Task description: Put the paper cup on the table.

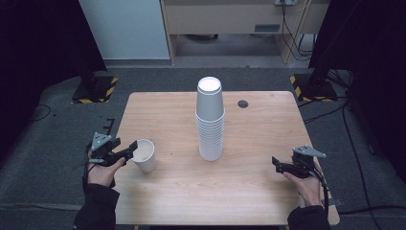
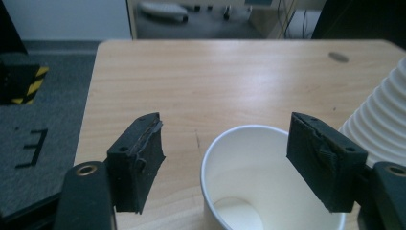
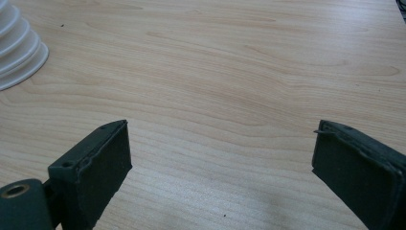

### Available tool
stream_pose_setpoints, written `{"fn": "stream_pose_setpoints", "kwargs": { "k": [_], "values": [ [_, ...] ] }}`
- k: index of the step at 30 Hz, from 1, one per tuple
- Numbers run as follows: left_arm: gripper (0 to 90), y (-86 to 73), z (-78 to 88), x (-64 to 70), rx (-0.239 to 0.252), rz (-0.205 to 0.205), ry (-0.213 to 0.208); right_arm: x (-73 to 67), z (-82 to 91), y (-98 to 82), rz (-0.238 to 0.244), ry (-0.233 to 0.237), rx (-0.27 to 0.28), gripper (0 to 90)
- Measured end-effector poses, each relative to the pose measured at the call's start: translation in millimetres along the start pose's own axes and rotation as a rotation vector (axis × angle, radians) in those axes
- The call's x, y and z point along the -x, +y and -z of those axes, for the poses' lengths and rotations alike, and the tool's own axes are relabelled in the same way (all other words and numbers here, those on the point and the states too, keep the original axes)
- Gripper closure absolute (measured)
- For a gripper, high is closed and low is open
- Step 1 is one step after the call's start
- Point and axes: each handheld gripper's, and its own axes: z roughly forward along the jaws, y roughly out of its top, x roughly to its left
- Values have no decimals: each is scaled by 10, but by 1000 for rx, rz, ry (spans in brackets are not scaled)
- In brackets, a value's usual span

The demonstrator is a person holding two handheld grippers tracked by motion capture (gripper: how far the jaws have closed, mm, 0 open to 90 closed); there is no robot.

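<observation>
Paper cup (image 2: 268, 182) is found upright at the table's (image 1: 249, 191) left side, apart from the cup stack (image 1: 209, 120). It is judged light, thin-walled, easily crushed; a gentle hold across the rim is advised. Left gripper (image 2: 249, 158) is spread wide around it, gripping nothing. Right gripper (image 3: 220, 167) is wide open, empty.

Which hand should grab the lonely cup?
Probably the left: its tongs stand open beside the single cup. The right tongs hang open over bare table, farther away.

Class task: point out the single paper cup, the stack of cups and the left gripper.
single paper cup (image 1: 145, 155), high view, its side wall.
stack of cups (image 1: 209, 120), high view, mid-stack.
left gripper (image 2: 225, 160), left gripper view, midway between fingertips.
</observation>
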Motion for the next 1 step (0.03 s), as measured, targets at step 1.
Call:
{"fn": "stream_pose_setpoints", "kwargs": {
  "k": [1],
  "values": [
    [267, -22, 26, -2, 31, 0, 8, 0, 0, 0, 0, 0, 0, 64]
  ]
}}
